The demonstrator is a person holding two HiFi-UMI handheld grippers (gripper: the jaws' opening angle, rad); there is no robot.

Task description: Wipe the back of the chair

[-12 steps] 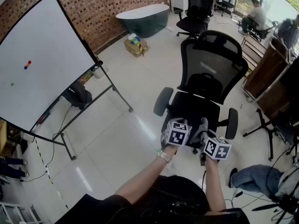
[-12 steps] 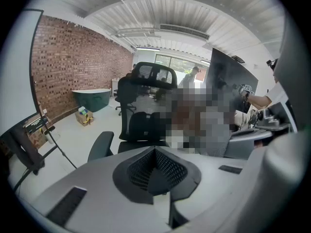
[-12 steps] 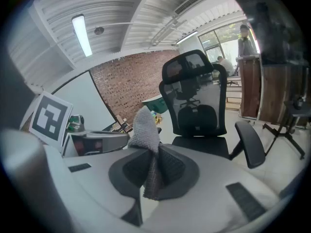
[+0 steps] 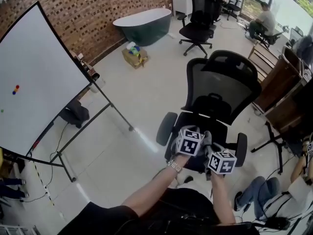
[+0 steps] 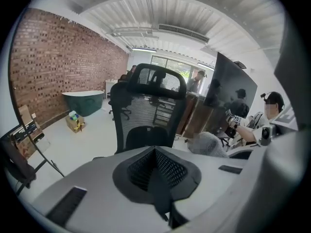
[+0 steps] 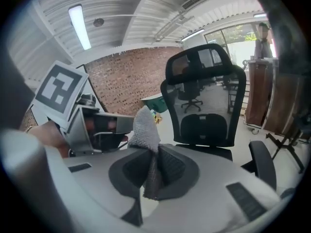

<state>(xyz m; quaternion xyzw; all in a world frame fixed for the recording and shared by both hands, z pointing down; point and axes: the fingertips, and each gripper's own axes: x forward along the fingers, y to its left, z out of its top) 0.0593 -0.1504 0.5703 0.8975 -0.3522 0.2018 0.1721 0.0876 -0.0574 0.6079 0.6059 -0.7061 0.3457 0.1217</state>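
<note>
Grey cloth (image 6: 144, 125) stood clamped in the jaws of the right gripper (image 6: 150, 176), its tuft poking up. The left gripper (image 5: 158, 178) beside it had its jaws pressed together on nothing. Both hung just before the chair (image 4: 221, 84), its mesh back upright beyond the seat and facing them. Bare floor (image 4: 122, 126) lay free to the left as far as the whiteboard (image 4: 41, 77) stand. On the right a leg (image 4: 254, 191) and a wooden cabinet (image 4: 274, 87) crowded close. Farther off sat a box (image 4: 132, 55), a tub (image 4: 142, 22) by the brick wall (image 4: 98, 9), and another chair (image 4: 198, 21). Only the right gripper view showed the cloth's grip plainly.
</note>
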